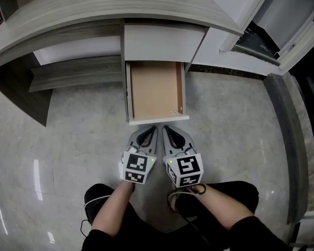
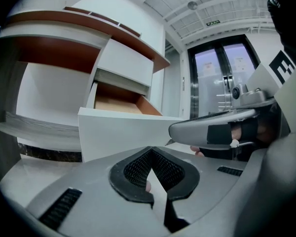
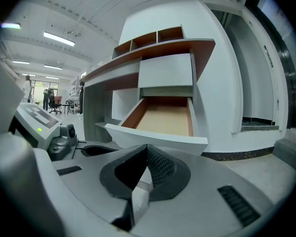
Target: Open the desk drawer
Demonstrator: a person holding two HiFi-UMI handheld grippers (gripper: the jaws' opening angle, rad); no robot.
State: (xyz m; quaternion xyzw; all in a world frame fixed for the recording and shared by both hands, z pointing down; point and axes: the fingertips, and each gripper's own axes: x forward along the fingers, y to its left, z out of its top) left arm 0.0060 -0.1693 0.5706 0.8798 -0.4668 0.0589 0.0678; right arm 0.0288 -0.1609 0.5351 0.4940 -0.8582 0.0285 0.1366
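Two grippers sit side by side at the front of the drawer (image 1: 156,88), noses aimed at its white front panel (image 1: 158,120). The drawer is well out from under the desk (image 1: 94,7), hanging over the pale floor (image 1: 68,135), its brown bottom bare all the way back. That looks like a finished pull to me, or very nearly.

The left gripper (image 1: 148,131) has its jaws pressed together with nothing between them, and its own view shows the panel (image 2: 123,132) ahead of the tips, not clamped. The right gripper (image 1: 170,130) is the same story, jaws closed and empty, with the open drawer (image 3: 165,115) just beyond.

Why hold them so? My guess is that the panel needs no grip now, so both tools rest low and close to it, paired up at the middle where a straight pull would run true. From above I cannot tell whether the tips touch the panel.
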